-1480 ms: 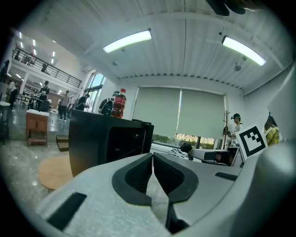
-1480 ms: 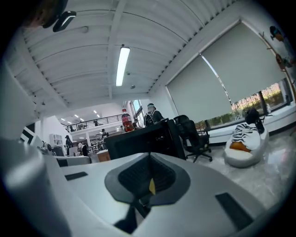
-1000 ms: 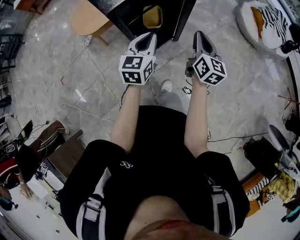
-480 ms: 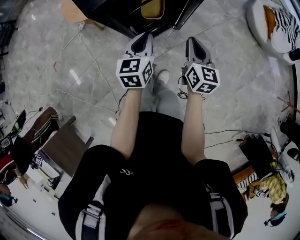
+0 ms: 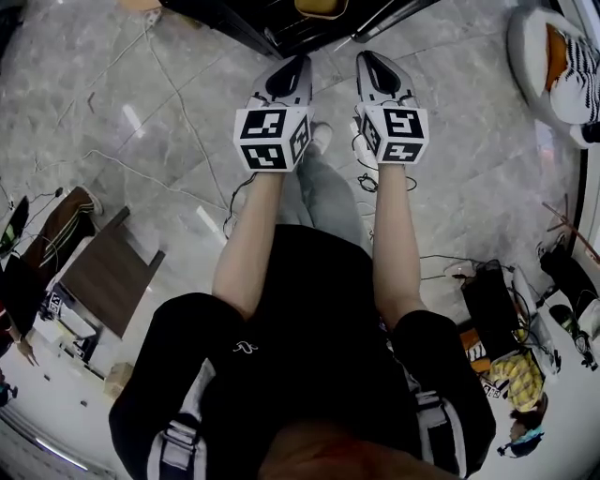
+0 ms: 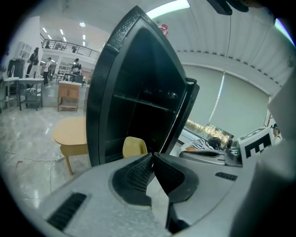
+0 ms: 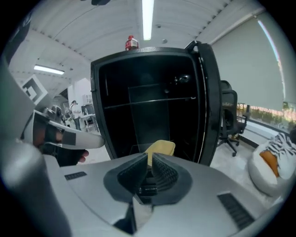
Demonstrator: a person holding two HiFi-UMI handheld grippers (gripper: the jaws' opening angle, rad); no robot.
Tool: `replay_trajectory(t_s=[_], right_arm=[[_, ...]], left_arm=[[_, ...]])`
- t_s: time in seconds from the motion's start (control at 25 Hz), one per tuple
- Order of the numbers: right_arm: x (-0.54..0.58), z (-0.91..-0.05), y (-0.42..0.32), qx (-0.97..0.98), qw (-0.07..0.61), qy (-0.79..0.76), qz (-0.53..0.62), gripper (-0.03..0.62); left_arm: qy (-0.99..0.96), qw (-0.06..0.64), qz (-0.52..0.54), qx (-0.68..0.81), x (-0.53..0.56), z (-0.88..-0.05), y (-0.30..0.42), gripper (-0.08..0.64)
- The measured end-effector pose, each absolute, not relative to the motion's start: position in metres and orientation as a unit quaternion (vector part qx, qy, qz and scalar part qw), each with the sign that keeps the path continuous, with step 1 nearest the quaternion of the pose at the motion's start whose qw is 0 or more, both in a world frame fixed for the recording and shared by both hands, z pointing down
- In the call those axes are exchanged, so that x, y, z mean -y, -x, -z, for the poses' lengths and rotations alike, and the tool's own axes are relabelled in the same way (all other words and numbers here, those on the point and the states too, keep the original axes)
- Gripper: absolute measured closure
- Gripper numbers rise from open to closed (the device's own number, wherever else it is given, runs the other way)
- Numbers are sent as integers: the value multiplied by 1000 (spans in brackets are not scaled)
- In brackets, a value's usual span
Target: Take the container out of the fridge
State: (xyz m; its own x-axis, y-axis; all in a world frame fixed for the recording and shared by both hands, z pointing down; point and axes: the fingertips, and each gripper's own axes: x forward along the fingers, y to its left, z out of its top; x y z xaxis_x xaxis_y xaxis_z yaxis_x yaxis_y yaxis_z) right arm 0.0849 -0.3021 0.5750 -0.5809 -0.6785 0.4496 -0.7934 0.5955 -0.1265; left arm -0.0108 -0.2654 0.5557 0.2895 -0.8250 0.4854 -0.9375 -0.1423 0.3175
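Note:
A black fridge [image 5: 281, 28] stands with its door [image 7: 210, 106] swung open to the right. A yellow container [image 7: 160, 148] sits low inside it, on the bottom level; it also shows as a yellow container [image 6: 134, 147] in the left gripper view and a yellow container [image 5: 323, 6] at the head view's top edge. My left gripper [image 5: 298, 62] [image 6: 152, 156] is shut and empty, short of the fridge. My right gripper [image 5: 364, 58] [image 7: 150, 157] is beside it, jaws together but for a thin slit, holding nothing and pointing at the container.
A red can [image 7: 132, 43] stands on the fridge top. A round wooden table [image 6: 71, 134] is left of the fridge, an office chair [image 7: 229, 115] and a white beanbag [image 5: 553, 56] to its right. Cables [image 5: 169, 84] lie on the floor; a brown stool [image 5: 108, 277] is at my left.
The fridge has slid to the top edge of the head view as I came closer. Both grippers have drawn nearer each other and stayed shut.

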Motion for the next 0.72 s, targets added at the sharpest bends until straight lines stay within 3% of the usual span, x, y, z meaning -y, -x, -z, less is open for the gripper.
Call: replay_trajectory(t_s=[0.64,0.72], right_arm=[[371,-673,-23,884,389,-259,-13,575],[375,-685,-16,877,422,-229,22,537]], left_arm=[[-724,307,-107,609,258,-574,46,541],[-724,307,-108,608,256,-573,46,541]])
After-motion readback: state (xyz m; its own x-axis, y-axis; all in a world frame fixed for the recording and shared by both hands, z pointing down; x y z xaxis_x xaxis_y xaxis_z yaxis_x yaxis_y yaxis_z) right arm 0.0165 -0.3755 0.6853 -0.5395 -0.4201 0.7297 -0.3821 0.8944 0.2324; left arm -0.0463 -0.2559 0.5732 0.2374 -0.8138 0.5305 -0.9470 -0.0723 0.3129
